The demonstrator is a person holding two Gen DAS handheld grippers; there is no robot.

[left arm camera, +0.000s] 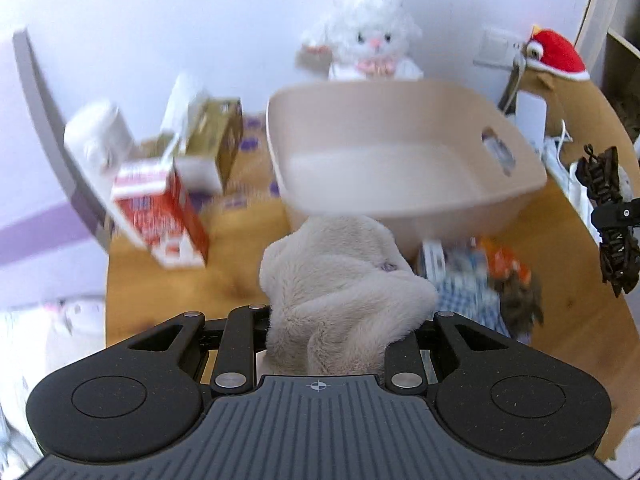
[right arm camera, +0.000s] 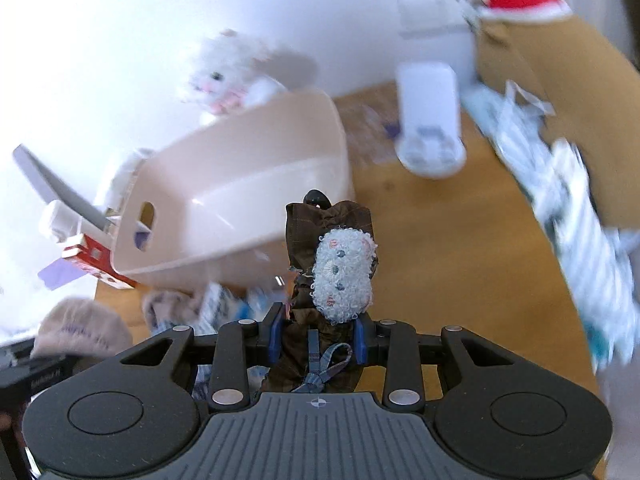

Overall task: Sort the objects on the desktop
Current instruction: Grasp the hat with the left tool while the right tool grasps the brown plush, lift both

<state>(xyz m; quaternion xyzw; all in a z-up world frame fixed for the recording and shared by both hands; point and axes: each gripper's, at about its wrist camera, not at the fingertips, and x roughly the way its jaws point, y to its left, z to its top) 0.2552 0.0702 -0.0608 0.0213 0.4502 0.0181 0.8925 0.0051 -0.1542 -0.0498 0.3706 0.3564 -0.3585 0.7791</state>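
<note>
My left gripper (left arm camera: pixel 340 320) is shut on a beige fluffy plush (left arm camera: pixel 336 284), which bulges up and hides the fingertips. It hangs above the wooden desk (left arm camera: pixel 168 288), just in front of the empty beige bin (left arm camera: pixel 400 152). My right gripper (right arm camera: pixel 320 340) is shut, blue pads (right arm camera: pixel 275 338) pressing a brown cloth toy (right arm camera: pixel 332 256) with a white curly patch, held to the right of the bin (right arm camera: pixel 240 192). In the left wrist view the brown toy (left arm camera: pixel 612 216) shows at the right edge. In the right wrist view the beige plush (right arm camera: pixel 80 332) shows at the lower left.
A red-and-white carton (left arm camera: pixel 160 216), a gold box (left arm camera: pixel 216 136) and a white roll (left arm camera: pixel 100 136) stand left of the bin. A white plush cat (left arm camera: pixel 368 44) sits behind it. Checked cloth and small items (left arm camera: pixel 472 280) lie before the bin. A white device (right arm camera: pixel 430 120) stands at the right.
</note>
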